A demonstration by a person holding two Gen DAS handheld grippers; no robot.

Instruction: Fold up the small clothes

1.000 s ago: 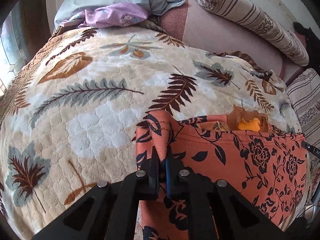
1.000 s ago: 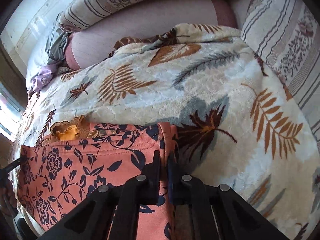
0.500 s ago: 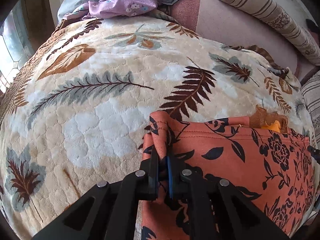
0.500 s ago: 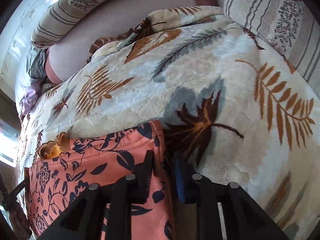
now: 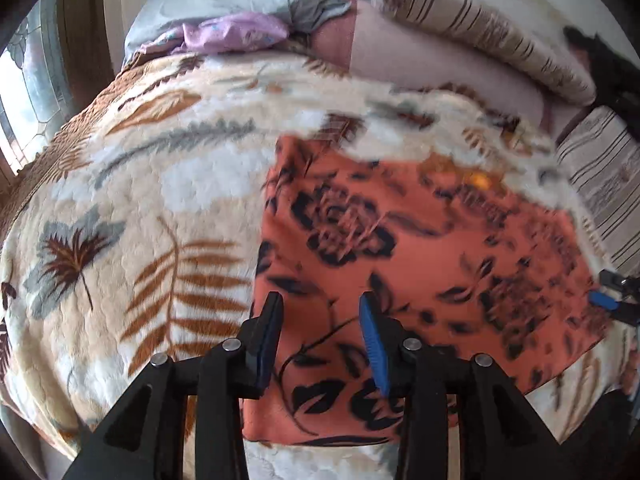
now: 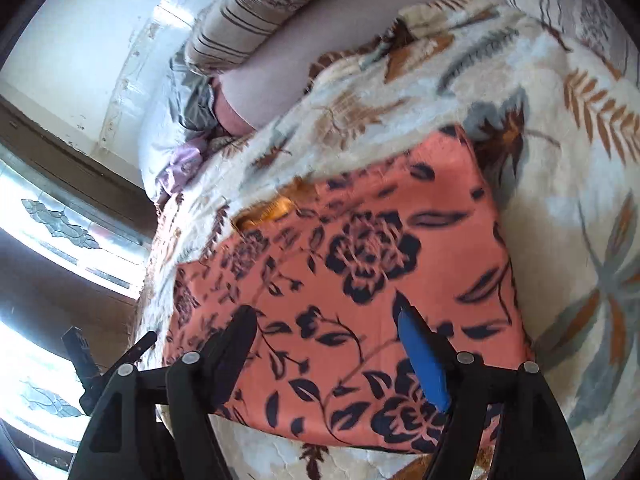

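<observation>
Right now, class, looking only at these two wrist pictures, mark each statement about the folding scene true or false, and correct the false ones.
1. The left tongs are clamped on the orange floral garment. False: they are open above it.
2. The right tongs are open. True.
3. The garment lies on a leaf-patterned blanket. True.
4. The garment is plain blue. False: it is orange with dark flowers.
5. A striped bolster lies beyond the blanket. True.

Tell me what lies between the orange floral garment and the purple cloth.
Only bare leaf-print blanket separates the orange floral garment from the purple cloth, seen in the left wrist view.
</observation>
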